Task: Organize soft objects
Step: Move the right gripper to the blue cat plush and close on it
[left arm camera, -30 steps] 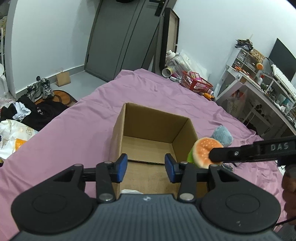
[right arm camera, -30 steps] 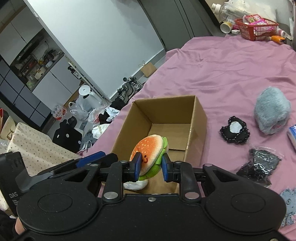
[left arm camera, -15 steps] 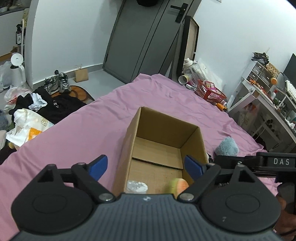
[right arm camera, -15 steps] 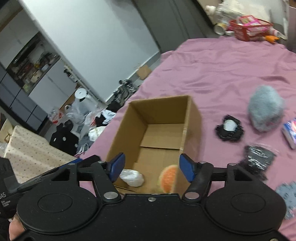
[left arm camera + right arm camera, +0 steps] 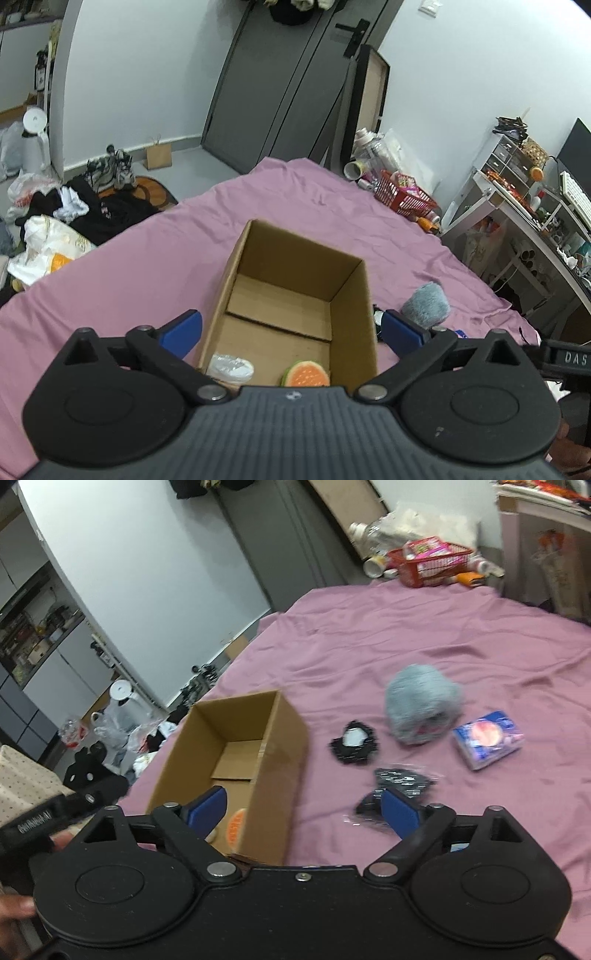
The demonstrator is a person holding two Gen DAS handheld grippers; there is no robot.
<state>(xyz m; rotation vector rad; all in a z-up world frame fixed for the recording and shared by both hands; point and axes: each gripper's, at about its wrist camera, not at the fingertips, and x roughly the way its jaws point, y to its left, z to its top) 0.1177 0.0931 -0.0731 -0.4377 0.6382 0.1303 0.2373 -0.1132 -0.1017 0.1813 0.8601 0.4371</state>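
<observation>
Right tongs (image 5: 308,808) gaping wide, empty, pointing toward black mesh pouch (image 5: 400,782) lying just ahead; grey plush (image 5: 421,709) sitting farther beyond. Left tongs (image 5: 291,330) also spread, empty, hovering over box (image 5: 354,295); right nearer.

Matt cardboard box (image 5: 354,295); fuzzy grey plush (image 5: 421,705); smooth purple cloth sheet (image 5: 461,635).

Orange-and-green burger plush (image 5: 306,373), brown box (image 5: 354,295)

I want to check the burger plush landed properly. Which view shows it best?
The left wrist view: the burger plush lies on the cardboard box floor, near corner. The right wrist view shows only an orange sliver behind a gripper finger.
</observation>
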